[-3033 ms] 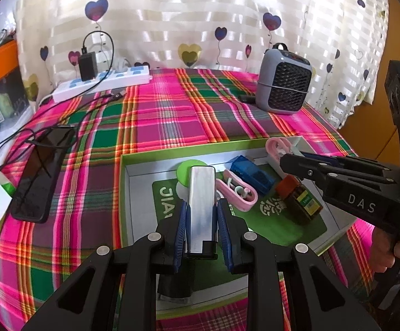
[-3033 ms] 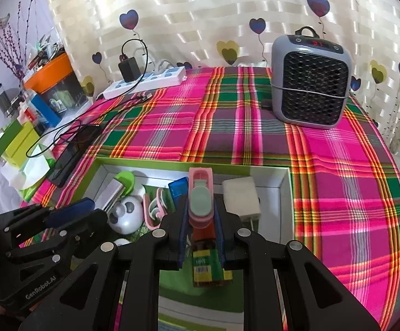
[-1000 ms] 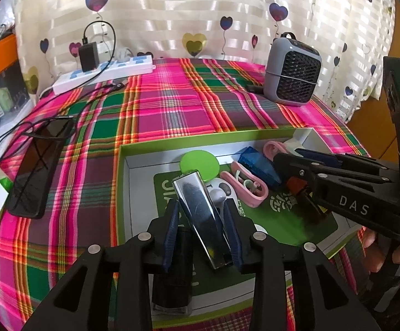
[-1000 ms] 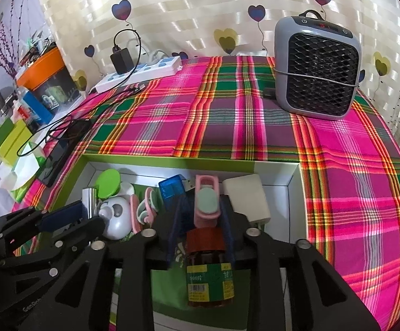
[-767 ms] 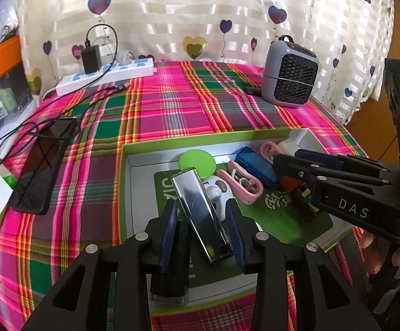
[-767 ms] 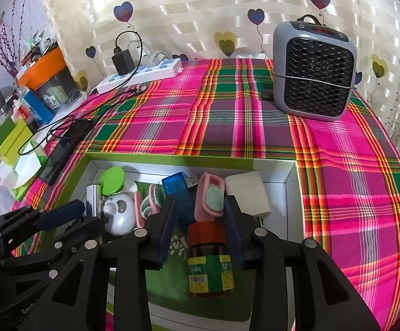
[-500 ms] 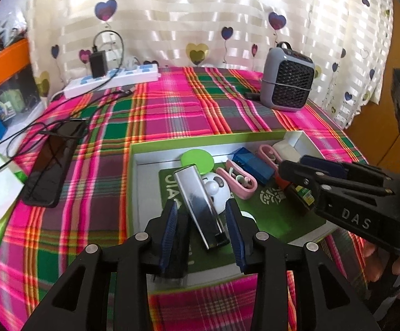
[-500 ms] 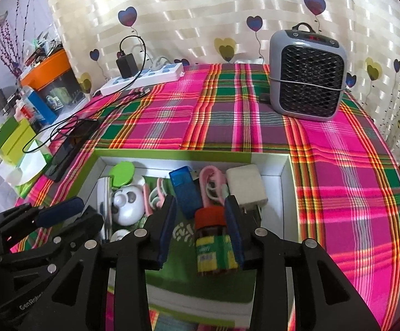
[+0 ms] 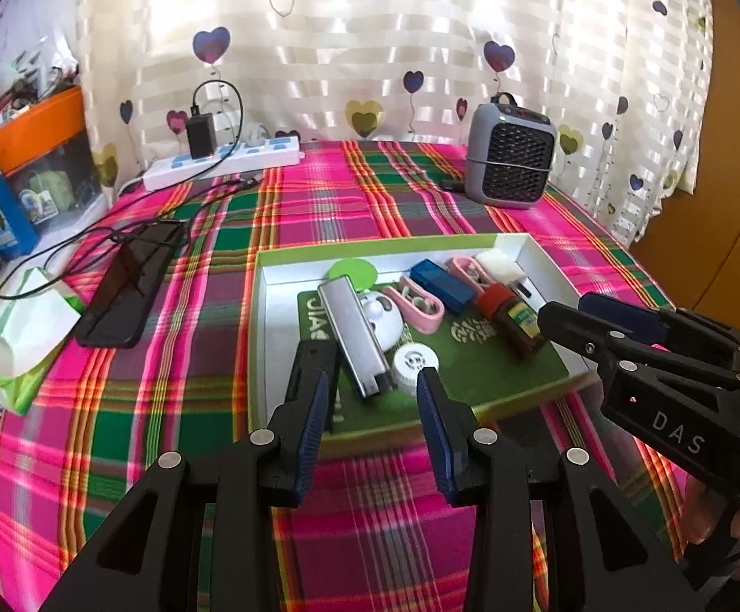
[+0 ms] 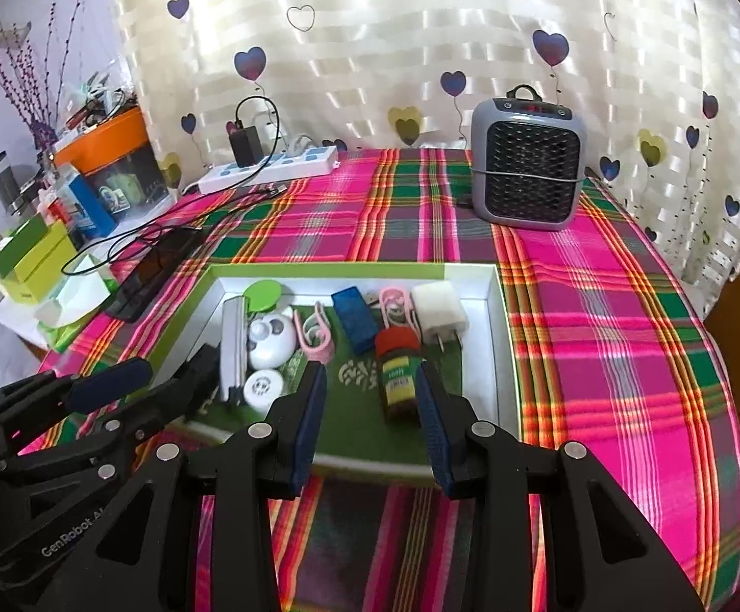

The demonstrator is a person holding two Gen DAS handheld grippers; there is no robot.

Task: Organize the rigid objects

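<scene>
A green-rimmed white tray [image 9: 263, 336] on the plaid cloth holds a silver bar [image 9: 352, 336], a red-capped brown bottle [image 9: 510, 316], pink clips [image 9: 421, 303], a blue box [image 9: 441, 280], a white charger [image 9: 497, 268] and a green disc [image 9: 352, 273]. My left gripper [image 9: 372, 375] is open over the tray's near edge, and the silver bar lies free beyond its tips. My right gripper [image 10: 370, 370] is open too, just short of the lying bottle [image 10: 398, 372]. Each view catches the other gripper from the side: the right gripper [image 9: 625, 326] and the left gripper [image 10: 115, 382].
A grey heater [image 10: 528, 163] stands at the back right and a power strip [image 10: 273, 166] with a plugged-in adapter at the back left. A black phone [image 9: 125, 285], cables and a tissue pack [image 9: 28, 326] lie left of the tray. Boxes crowd the far left. A hand [image 9: 707, 515] holds the right gripper.
The left gripper let go of the silver bar and the right gripper released a pink clip; both now lie in the tray. Both grippers then drew back and up from the tray.
</scene>
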